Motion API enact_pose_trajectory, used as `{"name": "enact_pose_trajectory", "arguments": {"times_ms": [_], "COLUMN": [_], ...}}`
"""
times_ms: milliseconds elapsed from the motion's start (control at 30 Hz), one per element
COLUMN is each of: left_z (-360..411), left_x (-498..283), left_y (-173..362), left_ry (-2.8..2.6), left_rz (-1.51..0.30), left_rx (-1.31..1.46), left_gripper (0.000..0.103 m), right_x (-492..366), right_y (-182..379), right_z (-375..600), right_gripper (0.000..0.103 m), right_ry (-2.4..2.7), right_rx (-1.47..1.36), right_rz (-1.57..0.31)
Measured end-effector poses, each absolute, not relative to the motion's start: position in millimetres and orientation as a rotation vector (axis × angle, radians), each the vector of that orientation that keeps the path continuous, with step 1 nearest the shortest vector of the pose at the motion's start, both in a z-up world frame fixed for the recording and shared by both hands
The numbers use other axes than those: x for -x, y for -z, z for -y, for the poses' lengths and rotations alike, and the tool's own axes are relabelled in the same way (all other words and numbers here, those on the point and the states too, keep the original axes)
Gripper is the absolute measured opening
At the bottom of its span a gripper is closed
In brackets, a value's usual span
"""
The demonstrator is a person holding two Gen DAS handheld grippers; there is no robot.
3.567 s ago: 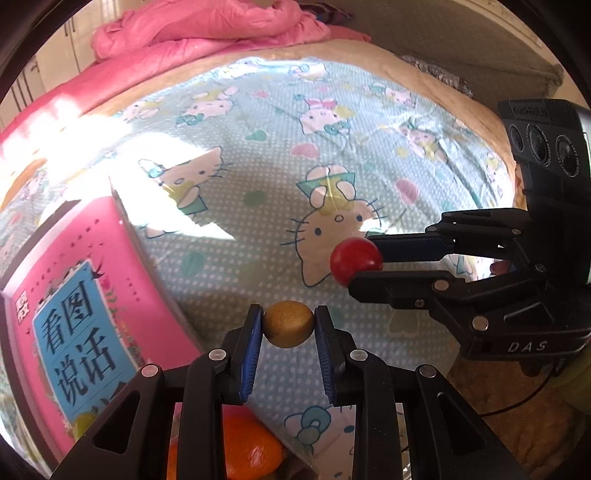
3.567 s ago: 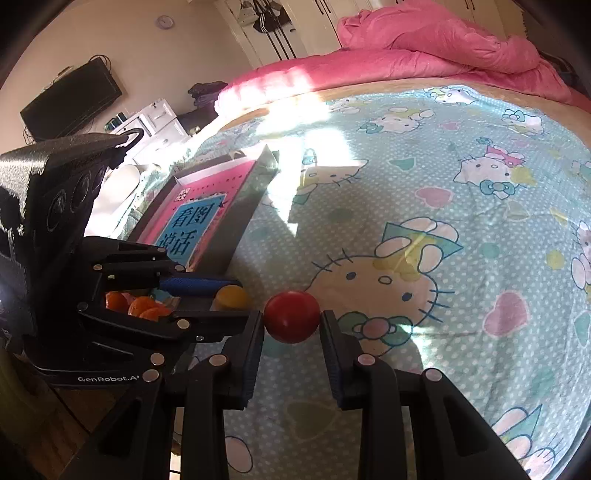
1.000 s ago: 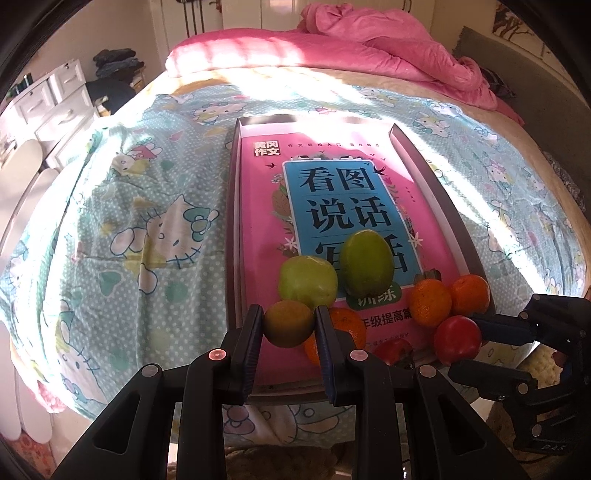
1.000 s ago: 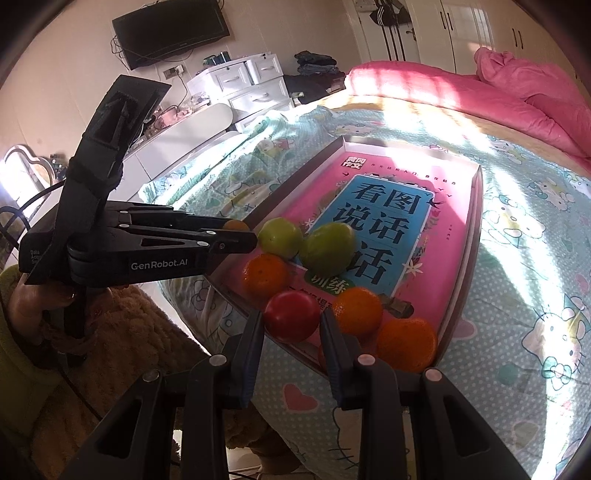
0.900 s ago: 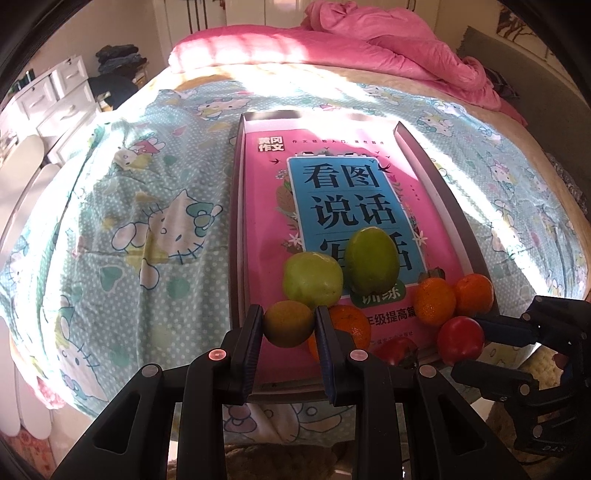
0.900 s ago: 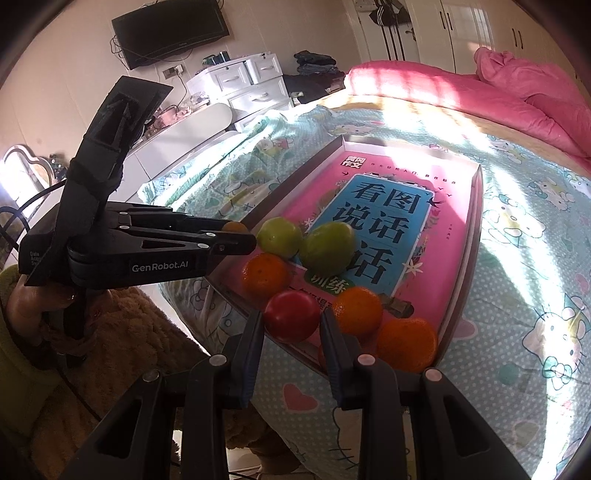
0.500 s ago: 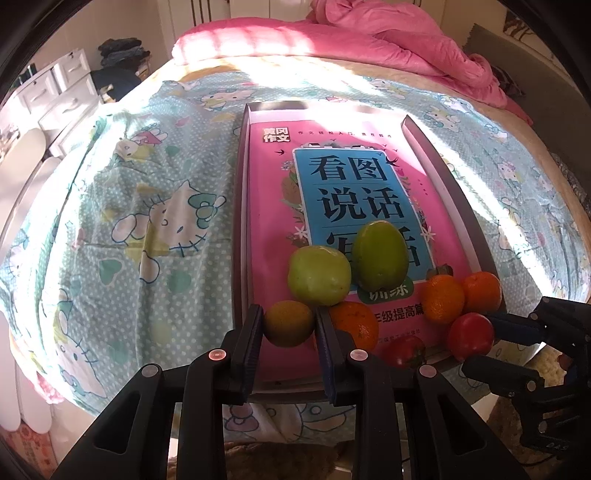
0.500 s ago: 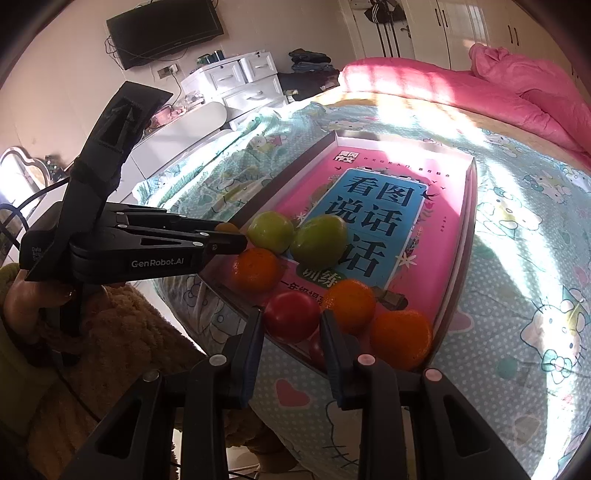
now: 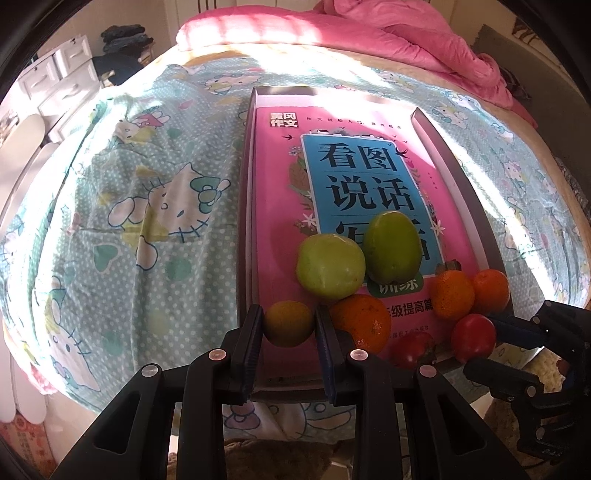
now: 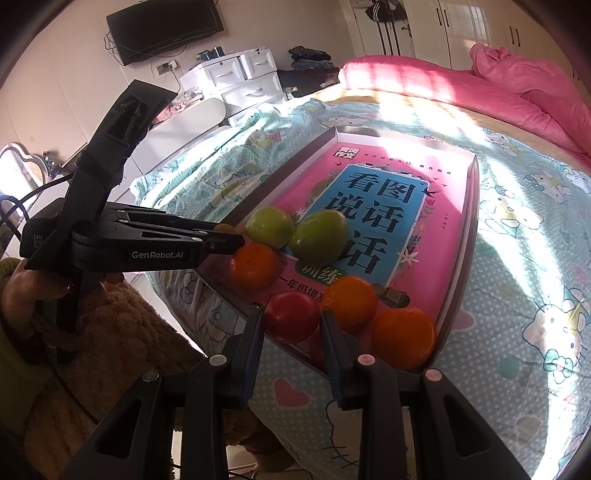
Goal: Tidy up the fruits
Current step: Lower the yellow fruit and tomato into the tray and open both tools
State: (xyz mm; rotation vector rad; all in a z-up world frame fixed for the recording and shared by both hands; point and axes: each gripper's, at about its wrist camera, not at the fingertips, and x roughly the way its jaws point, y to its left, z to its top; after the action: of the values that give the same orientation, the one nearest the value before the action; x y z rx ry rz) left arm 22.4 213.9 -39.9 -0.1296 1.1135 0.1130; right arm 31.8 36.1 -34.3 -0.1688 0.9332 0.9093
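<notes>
My left gripper (image 9: 289,325) is shut on a small yellow-brown fruit (image 9: 288,322), held over the near left corner of the grey tray (image 9: 245,221). My right gripper (image 10: 291,325) is shut on a red tomato (image 10: 291,320) just above the tray's near edge (image 10: 236,306). A pink book (image 9: 280,206) lines the tray. On it lie two green fruits (image 9: 330,266) (image 9: 391,249), three oranges (image 9: 364,326) (image 9: 450,293) (image 9: 491,286) and another tomato (image 9: 410,349). The right gripper (image 9: 476,347) also shows at the left view's lower right.
The tray rests on a bed with a cartoon-cat sheet (image 9: 159,206), close to its near edge. A pink duvet (image 9: 388,33) is heaped at the far end. White drawers (image 10: 240,79) and a wall screen (image 10: 162,27) stand beyond. A hand (image 10: 22,291) in a fuzzy sleeve holds the left gripper.
A few seconds ago both grippers carried their fruits over the open sheet; they are now at the tray. Over the last second the left gripper edged slightly closer to the tray's fruits.
</notes>
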Motion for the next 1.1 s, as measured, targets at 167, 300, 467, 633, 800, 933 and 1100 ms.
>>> {"name": "enact_pose_trajectory", "arguments": {"times_ms": [167,300,467,633,800,933,1100], "left_z": [-214,-211,-204,-204,-204,-203,-195], "left_x": [-25,-27,-33,-34,-33,-37,-42], "left_y": [42,42,41,42,42,41,38], "left_ry": [-0.111,-0.105,-0.085,-0.086,-0.091,-0.095,-0.098], "left_rz": [-1.117,-1.112,-1.105,-1.105,-1.105,-1.1,-1.095], "left_rx": [0.13,0.125,0.108,0.104,0.109,0.104,0.087], "left_gripper": [0.029,0.029,0.029,0.029,0.029,0.029,0.029], "right_x": [-32,-31,-32,-32,-30,-28,-22], "right_y": [35,36,37,39,40,40,39], "right_z": [-40,-41,-45,-48,-50,-51,-48], "right_gripper": [0.032,0.032,0.032,0.032,0.032,0.032,0.032], "right_ry": [-0.906,-0.9,-0.884,-0.865,-0.841,-0.826,-0.811], "right_rx": [0.175,0.186,0.225,0.253,0.291,0.311,0.312], "right_rz": [-0.932,-0.926,-0.913,-0.91,-0.895,-0.881,-0.866]}}
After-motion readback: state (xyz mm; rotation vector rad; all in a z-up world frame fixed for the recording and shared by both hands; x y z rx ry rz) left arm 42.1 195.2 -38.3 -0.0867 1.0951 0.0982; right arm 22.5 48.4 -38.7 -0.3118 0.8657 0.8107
